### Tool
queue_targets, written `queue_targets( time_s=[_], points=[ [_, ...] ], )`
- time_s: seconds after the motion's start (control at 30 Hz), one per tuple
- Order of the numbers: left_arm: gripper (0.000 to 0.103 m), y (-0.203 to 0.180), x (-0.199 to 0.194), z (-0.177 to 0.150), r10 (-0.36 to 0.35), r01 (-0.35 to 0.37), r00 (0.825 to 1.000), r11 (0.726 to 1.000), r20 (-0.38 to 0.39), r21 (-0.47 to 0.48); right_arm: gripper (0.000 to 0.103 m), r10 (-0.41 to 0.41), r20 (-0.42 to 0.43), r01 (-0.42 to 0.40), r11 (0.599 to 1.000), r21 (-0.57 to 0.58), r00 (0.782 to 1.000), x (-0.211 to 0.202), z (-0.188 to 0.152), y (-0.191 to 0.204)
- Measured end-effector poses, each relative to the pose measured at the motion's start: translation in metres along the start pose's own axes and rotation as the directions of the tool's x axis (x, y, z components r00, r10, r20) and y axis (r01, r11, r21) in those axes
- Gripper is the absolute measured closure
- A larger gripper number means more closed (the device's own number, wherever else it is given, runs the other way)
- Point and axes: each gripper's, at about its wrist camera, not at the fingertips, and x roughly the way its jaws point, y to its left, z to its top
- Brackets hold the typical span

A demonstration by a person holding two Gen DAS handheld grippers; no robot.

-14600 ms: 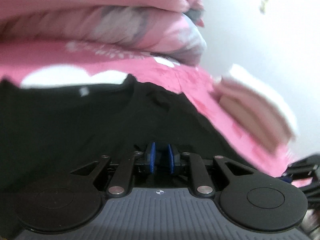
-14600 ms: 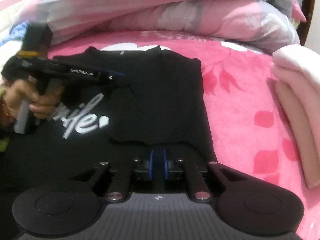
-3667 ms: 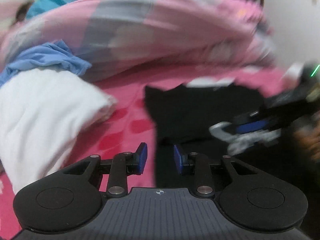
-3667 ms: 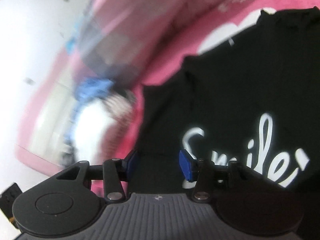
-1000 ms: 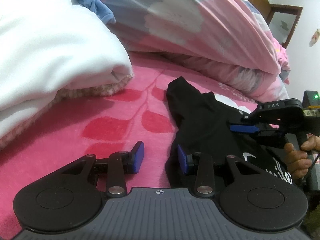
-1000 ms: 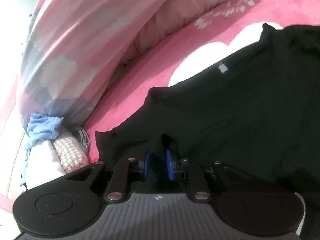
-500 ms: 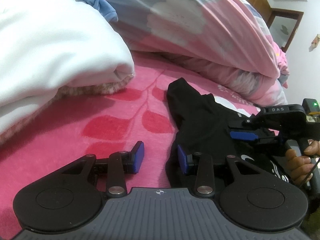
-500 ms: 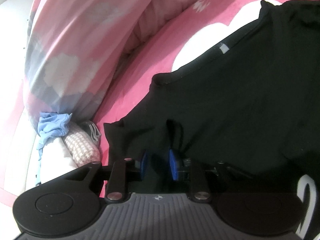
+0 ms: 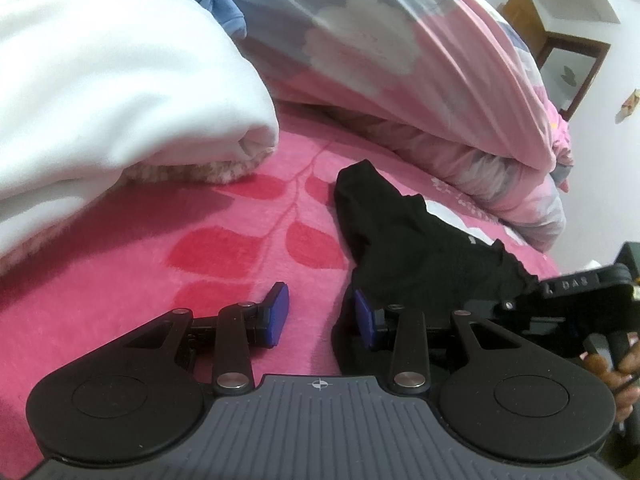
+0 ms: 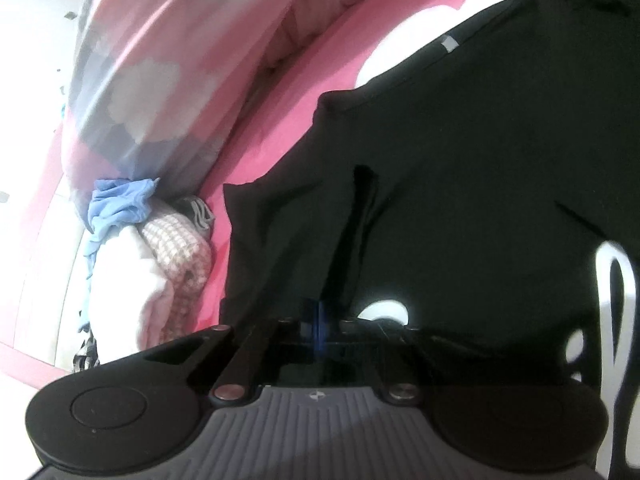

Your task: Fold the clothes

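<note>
A black T-shirt (image 10: 480,168) is spread on the pink bed cover (image 9: 224,240), its sleeve end lying near a folded white blanket (image 9: 112,92) and a pink flowered quilt (image 9: 400,60). The left gripper (image 9: 320,316) is held low over the shirt's side edge with its jaws parted; the edge is seen just at the right pad, nothing being pinched. The jaws of the right gripper (image 10: 316,320) have just been closing and are now pressed together on a raised ridge of the black fabric below the sleeve.
</note>
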Motion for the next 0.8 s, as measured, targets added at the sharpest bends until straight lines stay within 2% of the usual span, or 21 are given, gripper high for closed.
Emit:
queue_targets(
  time_s=[0.2, 0.27, 0.4, 0.5, 0.57, 0.67, 0.8],
  points=[
    [0.067, 0.004, -0.001, 0.001, -0.019, 0.019, 1.0, 1.0, -0.003, -0.018, 0.102, -0.018, 0.037, 0.016, 0.999, 0.035, 0.999, -0.01, -0.005, -0.01],
    [0.067, 0.008, -0.001, 0.002, -0.036, 0.035, 0.999, 0.999, -0.006, -0.041, 0.101, 0.024, 0.017, -0.026, 0.995, 0.095, 1.0, -0.013, -0.005, -0.016],
    [0.067, 0.015, -0.001, 0.003, -0.072, 0.071, 0.997, 0.993, -0.011, -0.089, 0.097, 0.016, -0.008, -0.015, 0.997, 0.077, 1.0, -0.021, -0.013, -0.011],
    [0.067, 0.019, -0.001, 0.004, -0.089, 0.087, 0.996, 0.99, -0.015, -0.113, 0.097, 0.004, -0.002, -0.004, 1.0, 0.0, 1.0, -0.028, -0.02, 0.002],
    [0.068, 0.02, 0.0, 0.005, -0.096, 0.093, 0.995, 0.988, -0.018, -0.121, 0.097, -0.029, 0.006, 0.03, 0.995, -0.09, 1.0, -0.031, -0.024, 0.018],
    [0.068, 0.02, 0.0, 0.005, -0.1, 0.097, 0.995, 0.988, -0.02, -0.12, 0.097, -0.073, 0.016, 0.074, 0.964, -0.257, 0.997, -0.029, -0.031, 0.048],
    [0.068, 0.022, 0.0, 0.007, -0.11, 0.106, 0.993, 0.988, -0.03, -0.114, 0.097, -0.167, -0.035, 0.142, 0.918, -0.37, 0.985, -0.006, -0.04, 0.062]
  ],
)
